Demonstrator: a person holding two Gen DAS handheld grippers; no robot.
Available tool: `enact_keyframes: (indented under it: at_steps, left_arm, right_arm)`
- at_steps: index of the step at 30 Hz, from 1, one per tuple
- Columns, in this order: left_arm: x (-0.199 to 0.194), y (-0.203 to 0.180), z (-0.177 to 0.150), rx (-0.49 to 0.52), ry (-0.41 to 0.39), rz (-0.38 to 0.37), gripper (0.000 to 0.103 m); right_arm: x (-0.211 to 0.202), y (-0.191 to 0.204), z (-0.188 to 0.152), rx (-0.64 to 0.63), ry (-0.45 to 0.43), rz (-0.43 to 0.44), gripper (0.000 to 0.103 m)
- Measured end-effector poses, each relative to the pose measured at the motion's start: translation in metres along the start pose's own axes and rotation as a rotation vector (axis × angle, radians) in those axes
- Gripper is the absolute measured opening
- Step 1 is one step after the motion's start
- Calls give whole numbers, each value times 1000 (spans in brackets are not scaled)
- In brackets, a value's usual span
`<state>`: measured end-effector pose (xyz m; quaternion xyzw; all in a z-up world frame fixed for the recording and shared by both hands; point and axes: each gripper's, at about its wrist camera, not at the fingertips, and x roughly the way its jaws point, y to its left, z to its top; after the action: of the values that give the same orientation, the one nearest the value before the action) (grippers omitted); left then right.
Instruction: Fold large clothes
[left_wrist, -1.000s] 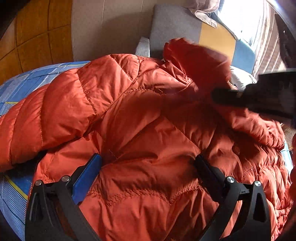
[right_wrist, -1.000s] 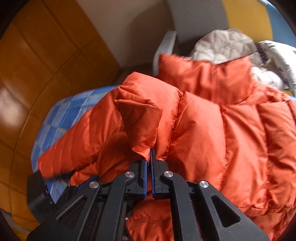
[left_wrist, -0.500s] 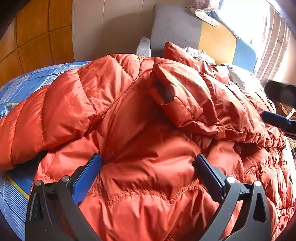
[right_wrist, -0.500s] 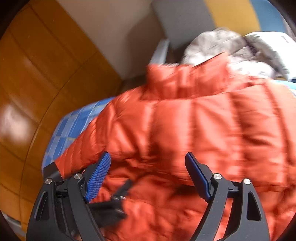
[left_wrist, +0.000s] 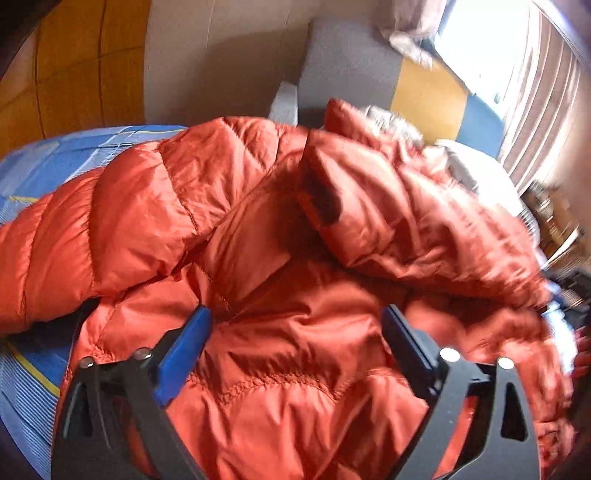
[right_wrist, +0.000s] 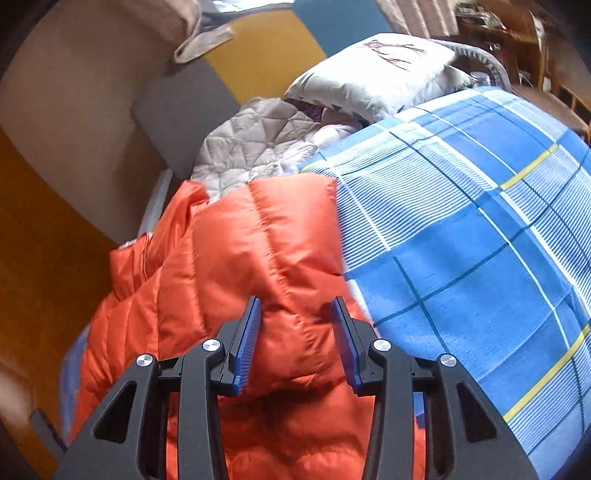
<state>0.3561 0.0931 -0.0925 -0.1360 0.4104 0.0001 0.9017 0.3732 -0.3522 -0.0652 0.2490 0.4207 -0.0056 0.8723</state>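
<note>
An orange quilted puffer jacket lies spread on a bed with a blue checked sheet. One sleeve lies folded across its front. My left gripper is open, its jaws wide apart just above the jacket's lower front. In the right wrist view the jacket fills the lower left. My right gripper is open, with a fold of the jacket's right edge between its blue pads, not clamped.
The blue checked sheet covers the right side. A grey quilted garment and a white pillow lie at the bed's head. A grey, yellow and blue headboard and wooden wall panels stand behind.
My right gripper let go of the sleeve, leaving it folded across the jacket's front, then swung to the jacket's right edge. My left gripper has stayed open and shifted slightly.
</note>
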Motion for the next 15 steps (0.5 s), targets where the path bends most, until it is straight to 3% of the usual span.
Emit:
enact_keyframes:
  at_steps: [4,7,9,12,13,14,15]
  left_arm:
    - [-6,5,19,-76,-15,-72,87]
    - [-2,-2,28,-78,-21,-89,86]
    - [8,-4,35,-91,1,-86,79]
    - [21,-1,40,-125,35,-98,45]
    - [25,0,40,-134,50,-127,19]
    - [25,1,40,-133,46,-139,9]
    - [23,-1,37,-128,35,-137,7]
  right_arm:
    - [10,0,1,-22,10,2,41]
    - [13,5,-2,-51,17,-4,41]
    - [16,10,-3,-75,20,-16,41]
    - [19,18,-5,-135,26,-49,41]
    - [21,21,-6,-159,29,-58,41]
    - [22,23,-8,-179,33,-66,41]
    - [24,26,-10,-207,34,-81,41]
